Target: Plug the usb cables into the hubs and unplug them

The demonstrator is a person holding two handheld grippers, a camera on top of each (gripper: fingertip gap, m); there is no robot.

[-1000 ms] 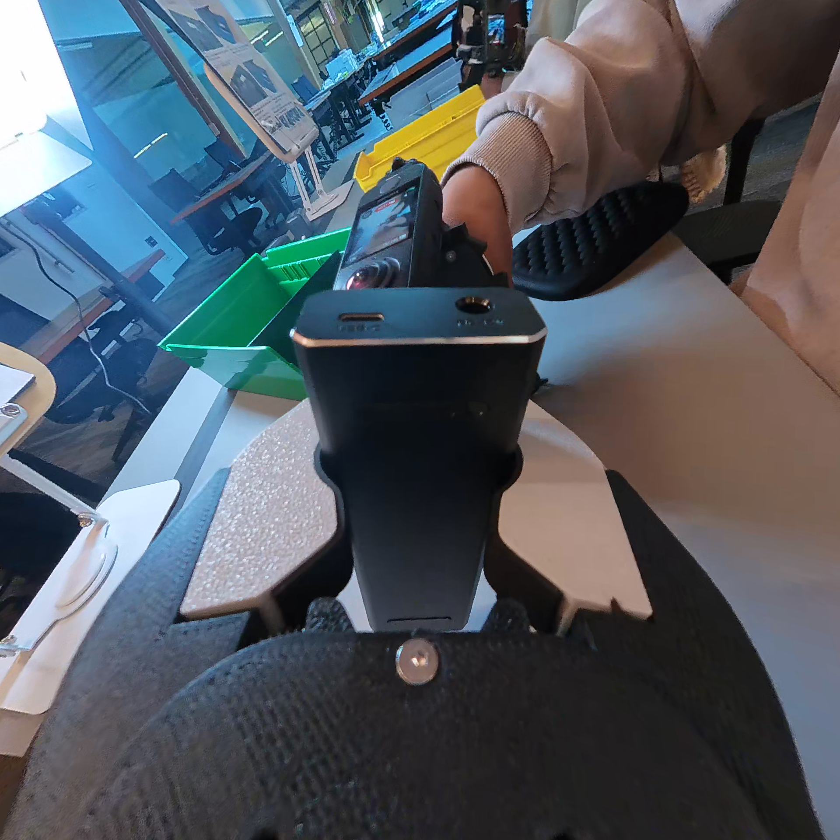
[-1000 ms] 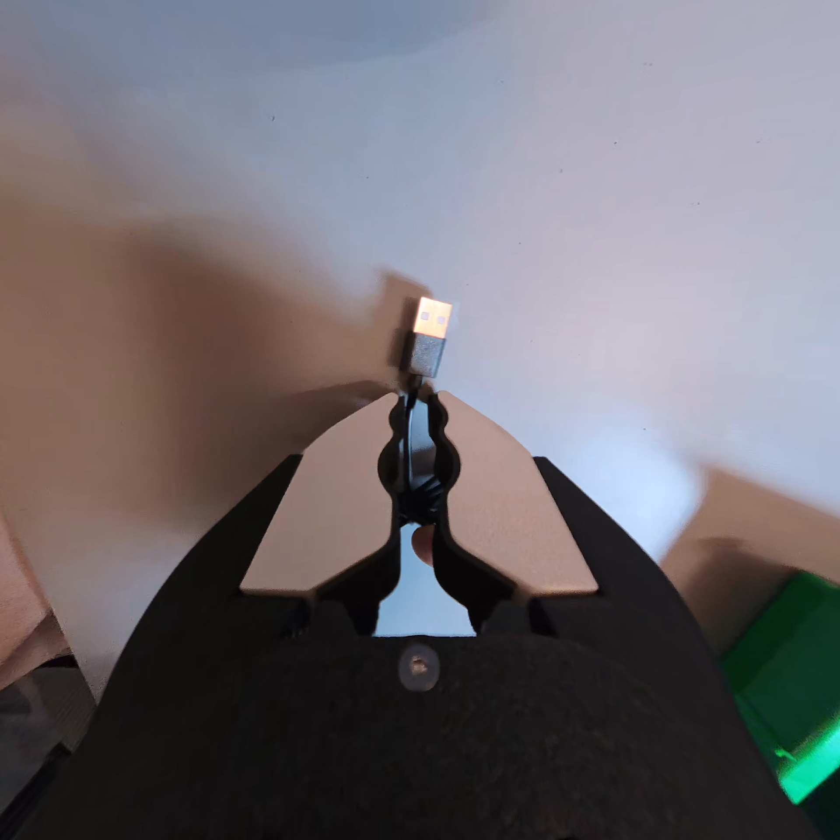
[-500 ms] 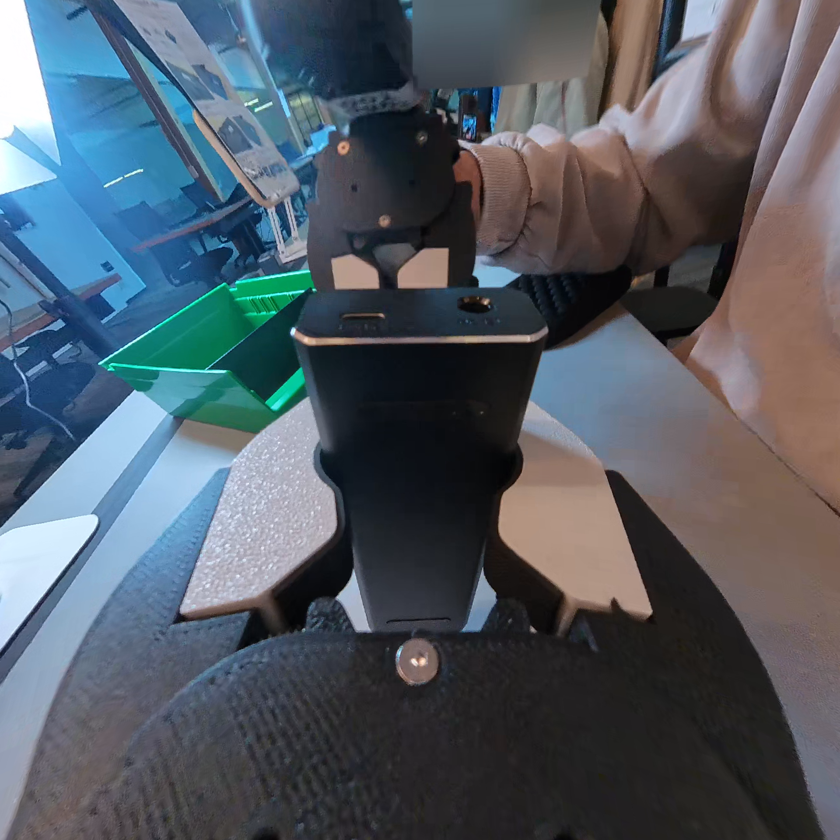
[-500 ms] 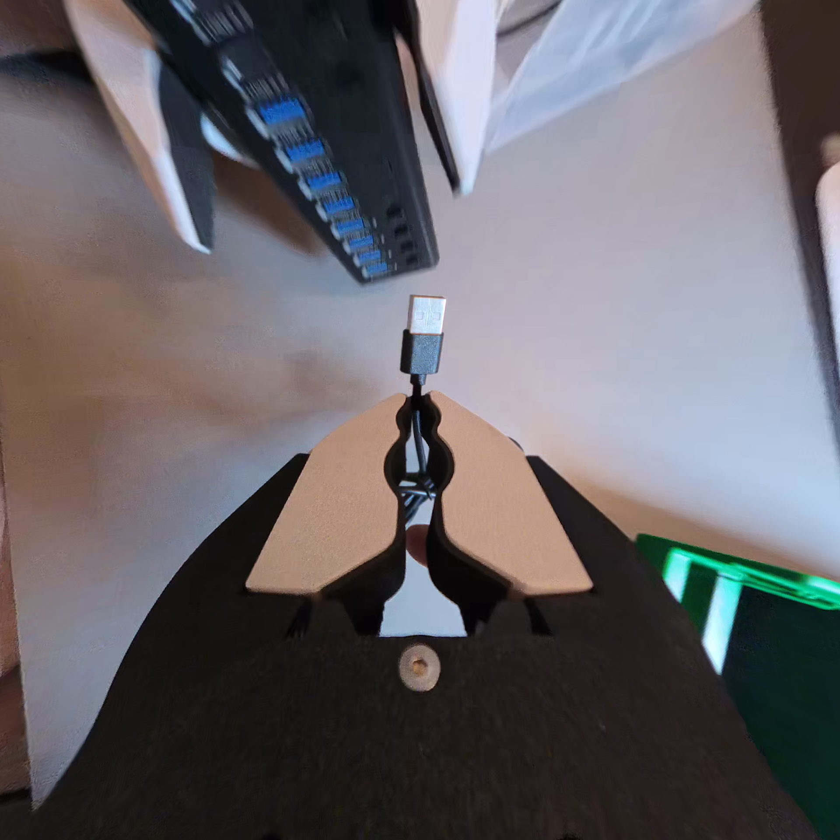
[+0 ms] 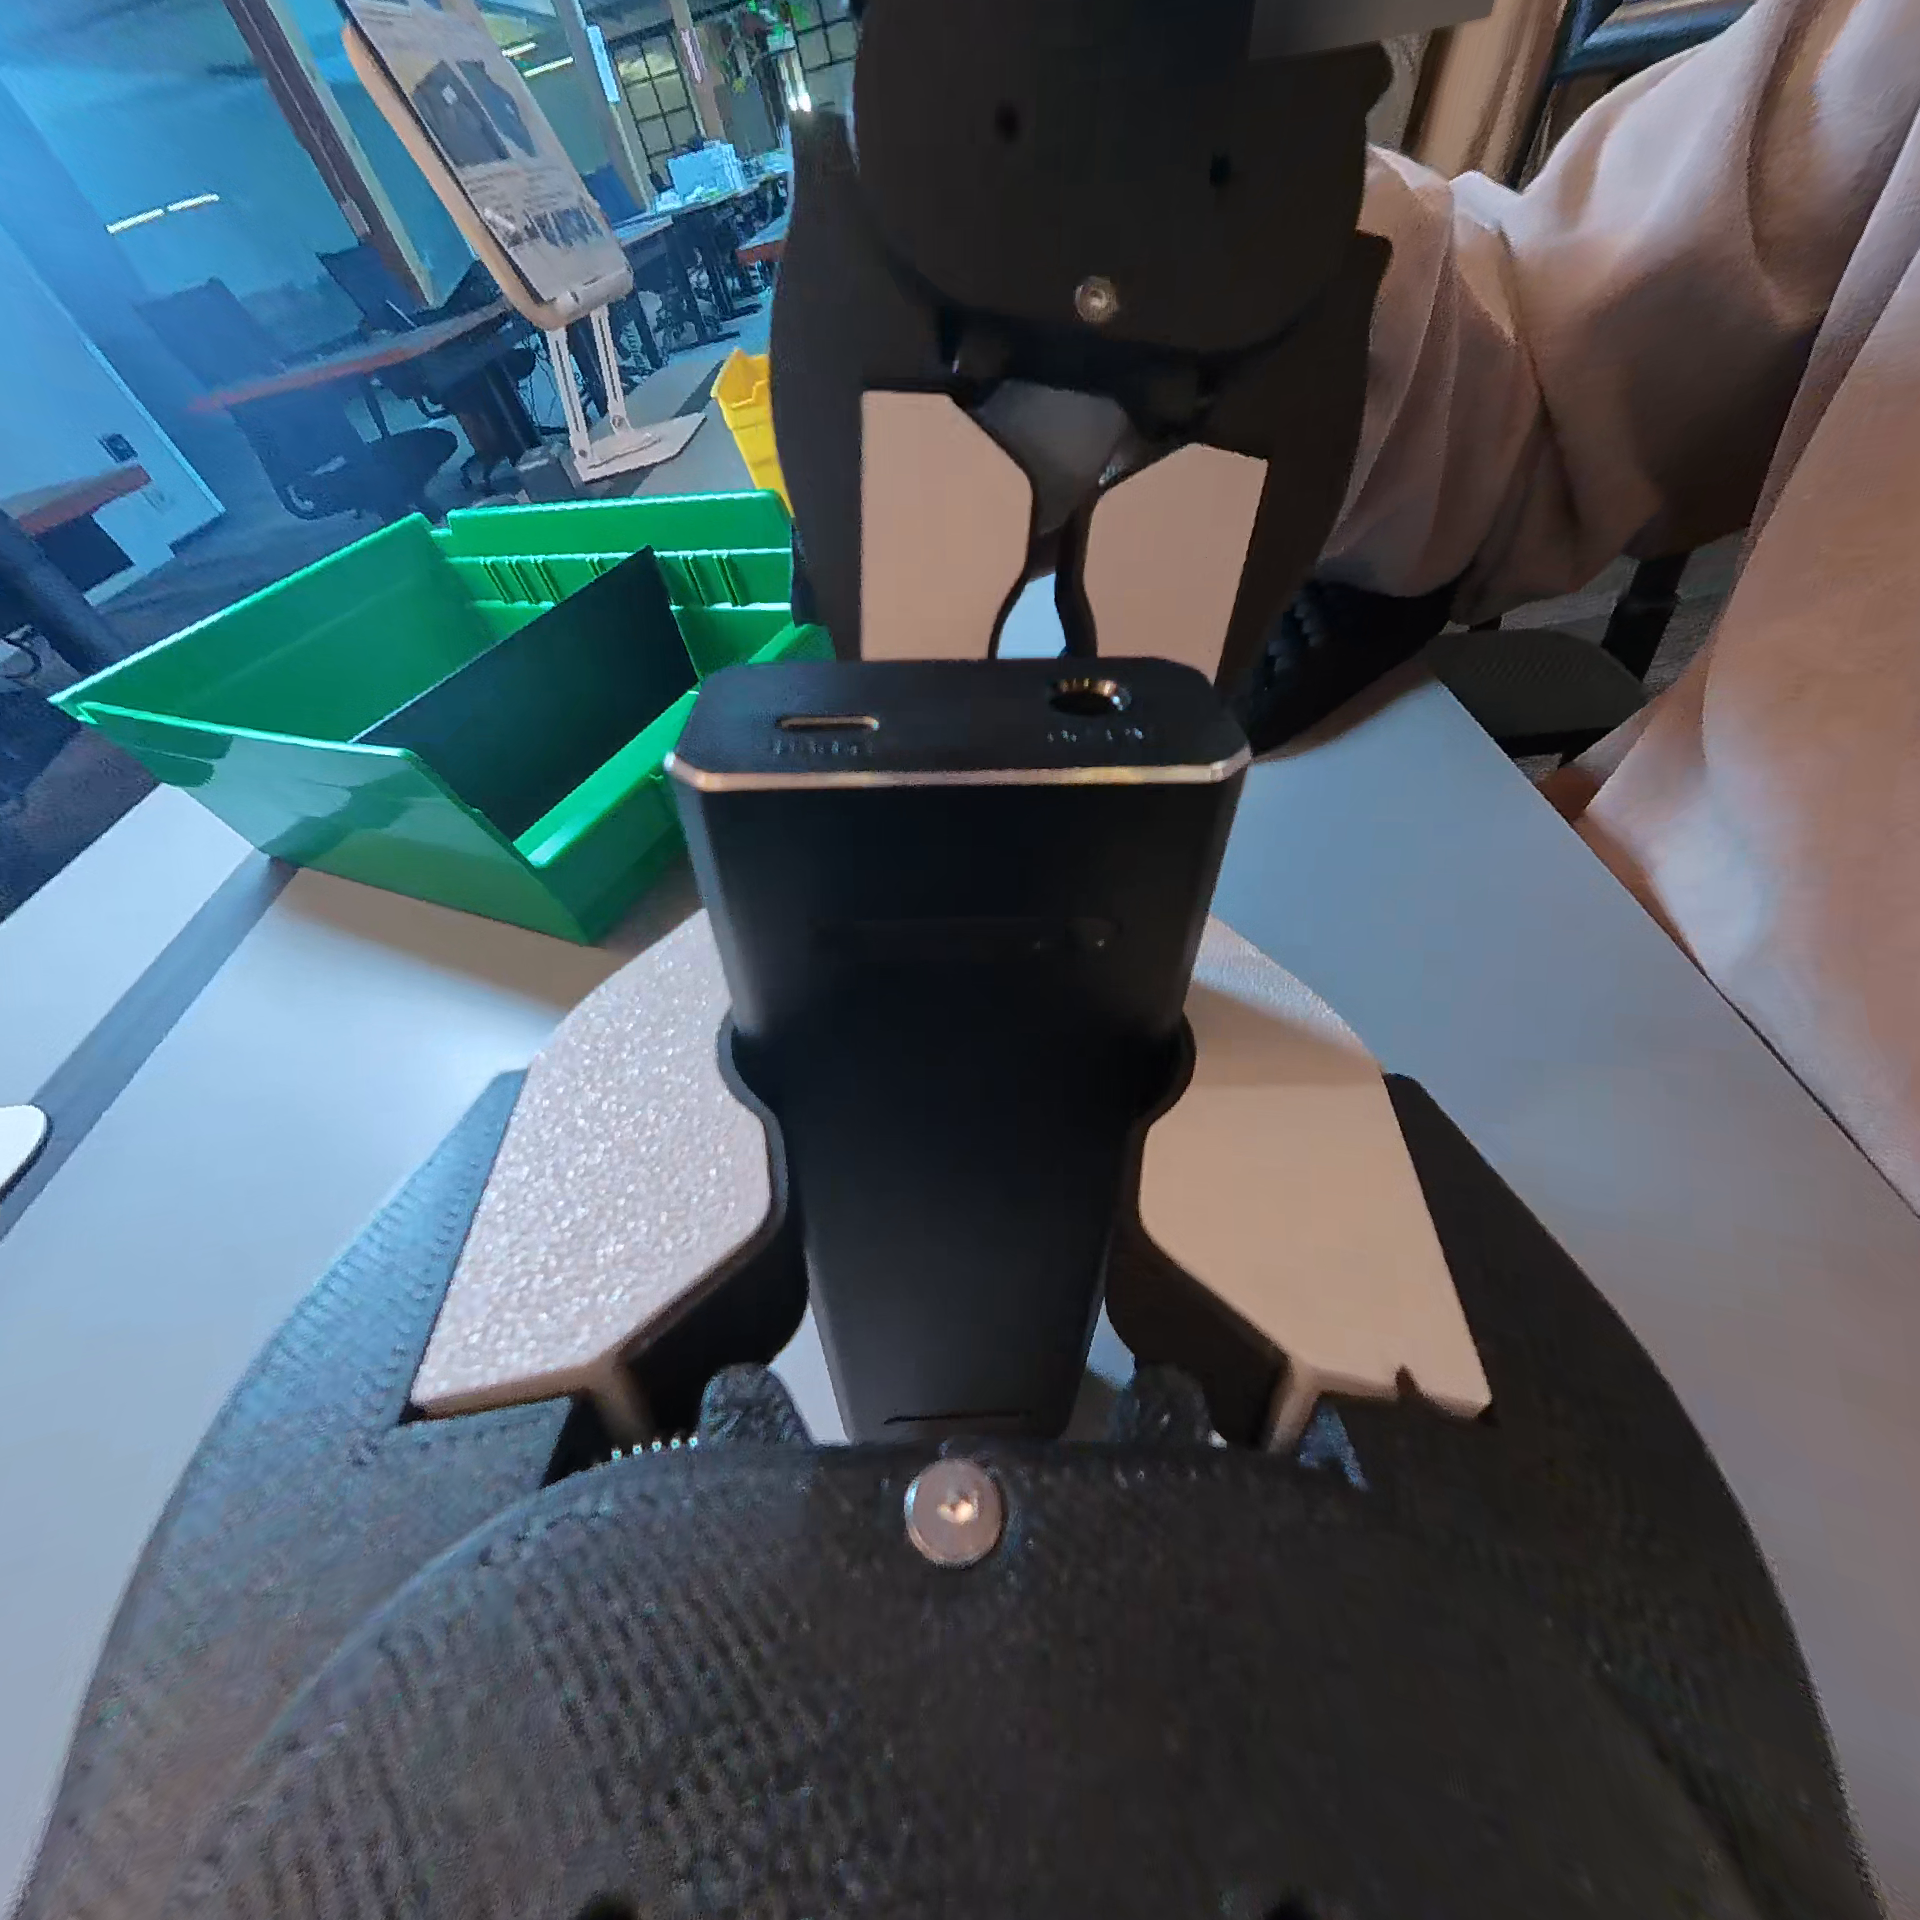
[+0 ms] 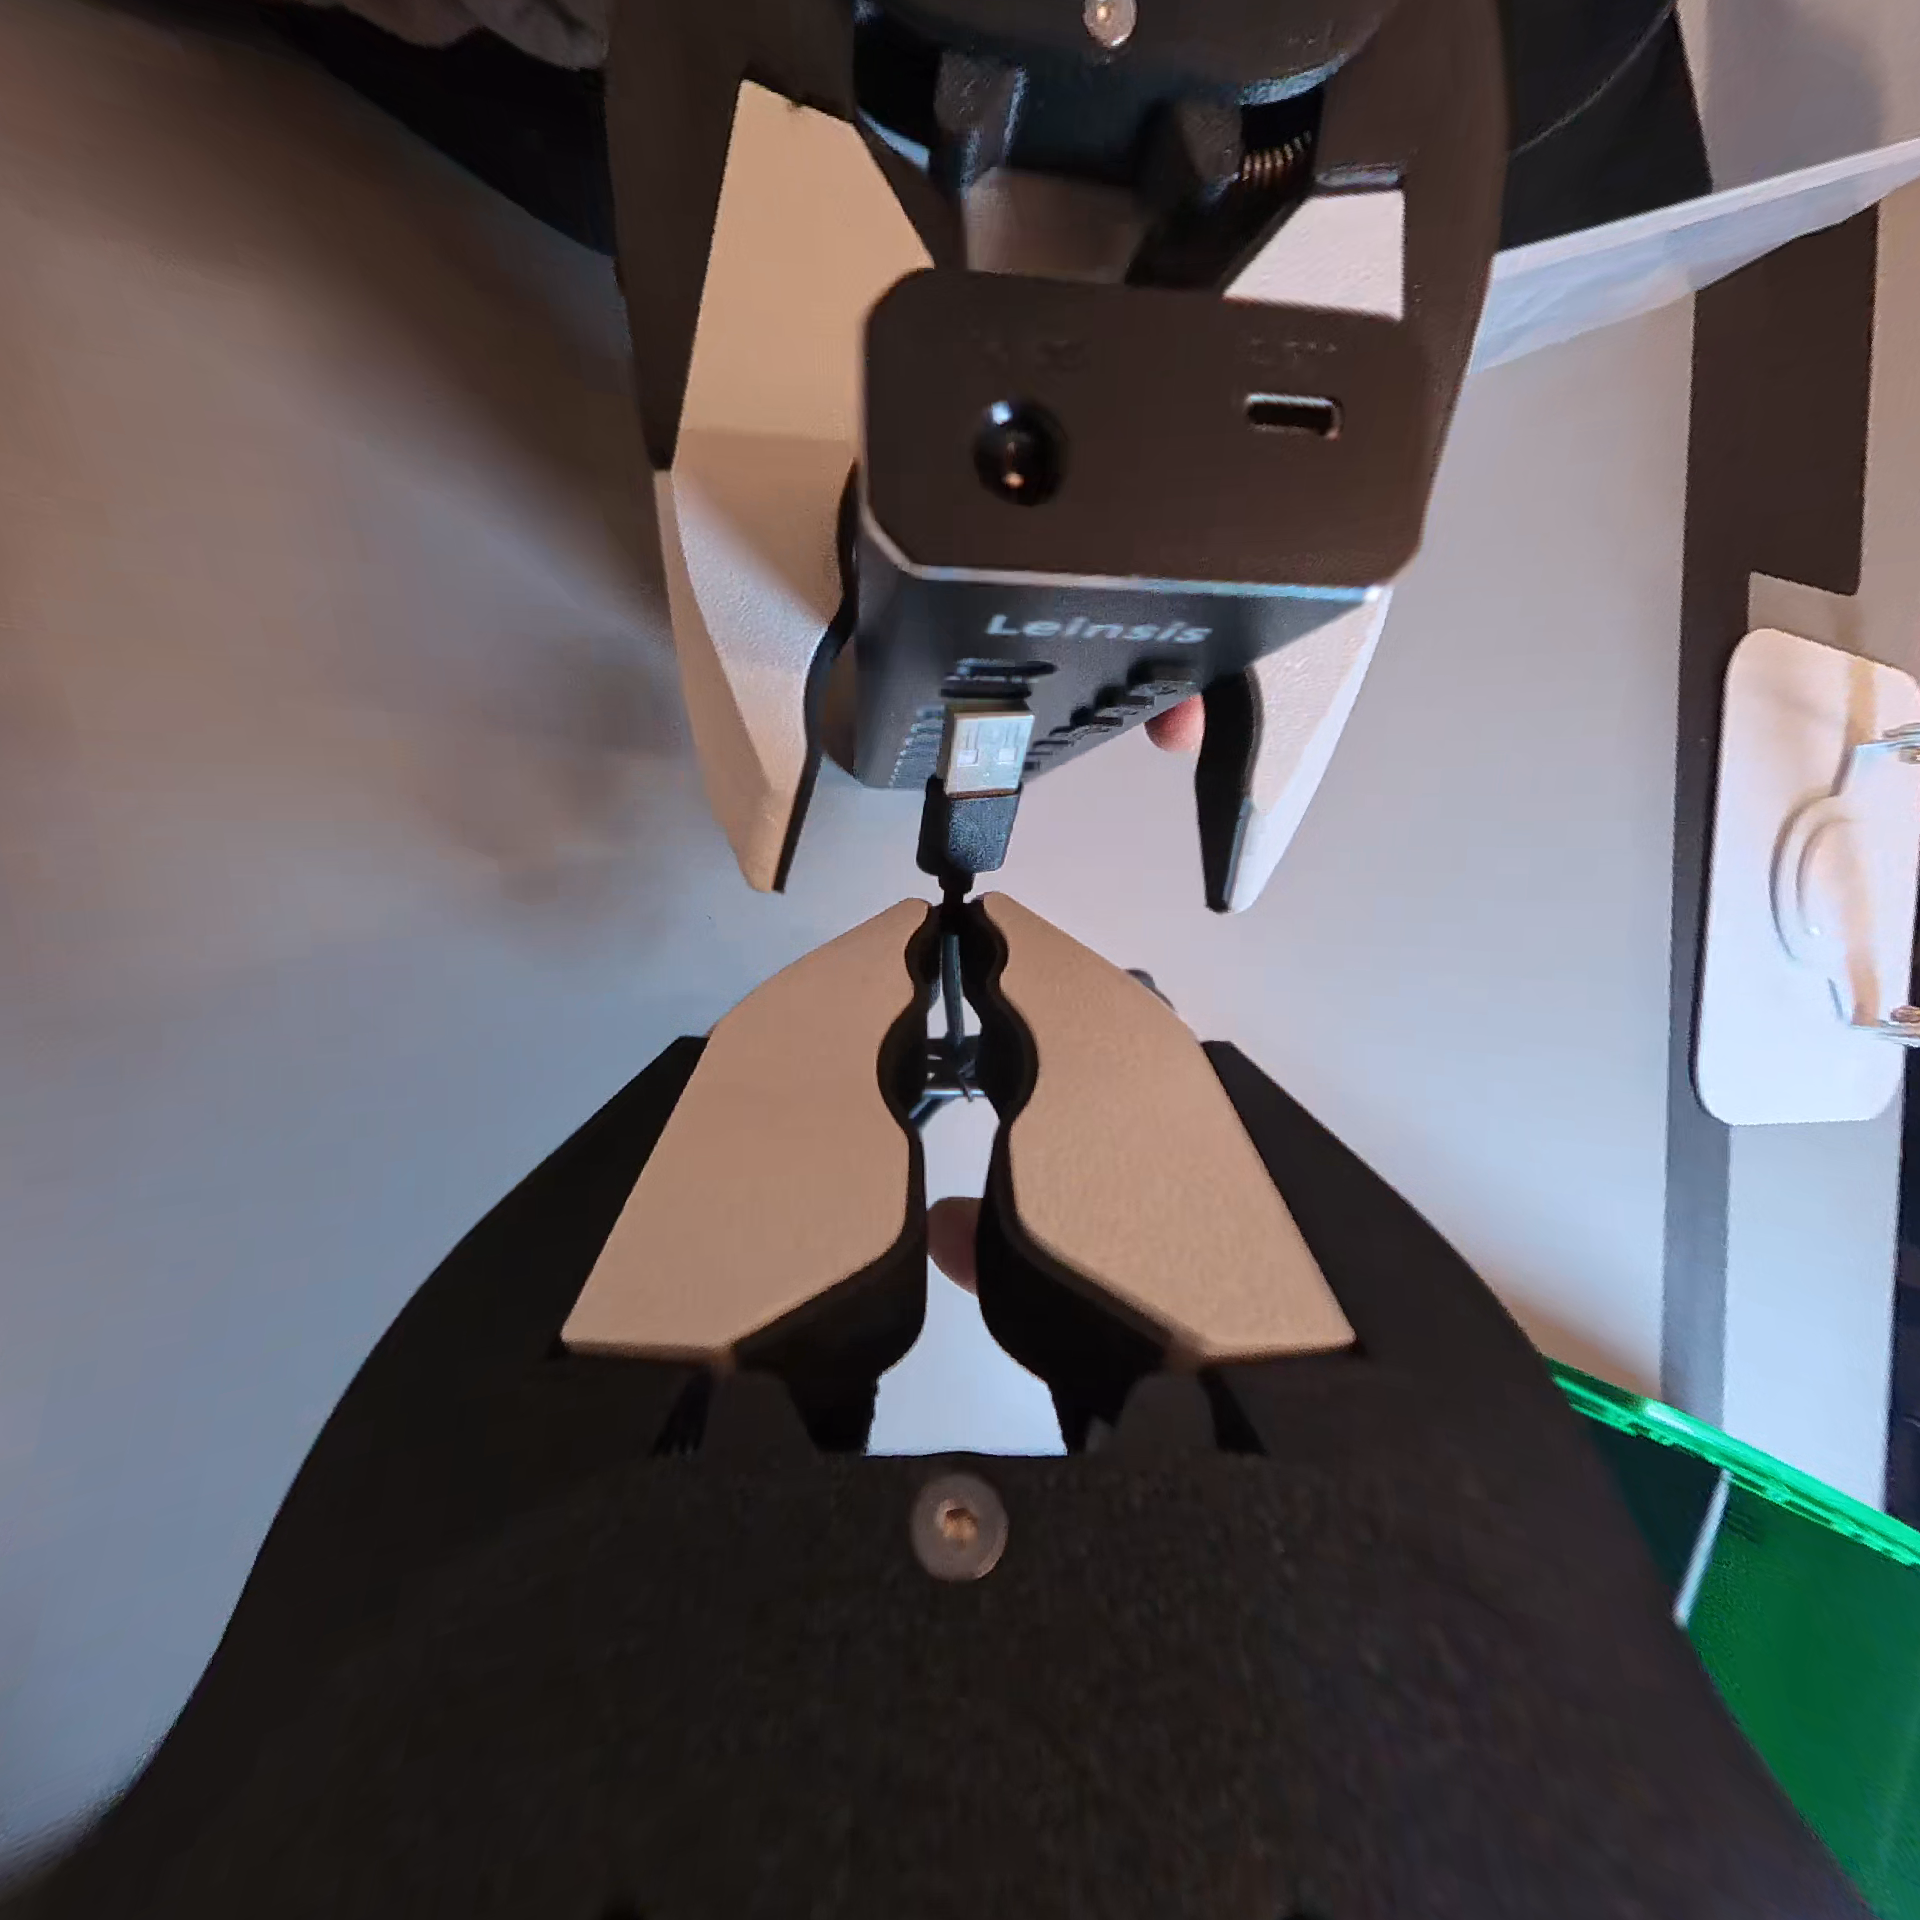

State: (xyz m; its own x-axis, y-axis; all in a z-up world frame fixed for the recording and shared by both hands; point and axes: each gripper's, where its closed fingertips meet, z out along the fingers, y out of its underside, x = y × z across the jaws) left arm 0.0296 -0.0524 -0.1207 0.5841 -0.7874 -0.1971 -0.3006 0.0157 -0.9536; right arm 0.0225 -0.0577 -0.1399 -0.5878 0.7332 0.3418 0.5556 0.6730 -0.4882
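Where the left wrist view looks along its own fingers, the left gripper point(image 5: 961, 1039), with grainy beige pads, clamps the smooth black rectangular USB hub point(image 5: 961, 1039) across its width, its far end face bare; behind stand a green plastic bin point(image 5: 416, 748) and grey table point(image 5: 1455, 935)

Right wrist view: right gripper point(image 6: 954, 909), jaws pressed on the thin black USB cable point(image 6: 951, 977), silver plug point(image 6: 982, 753) overlapping the hub's port face, unseen opposite; seating cannot be told
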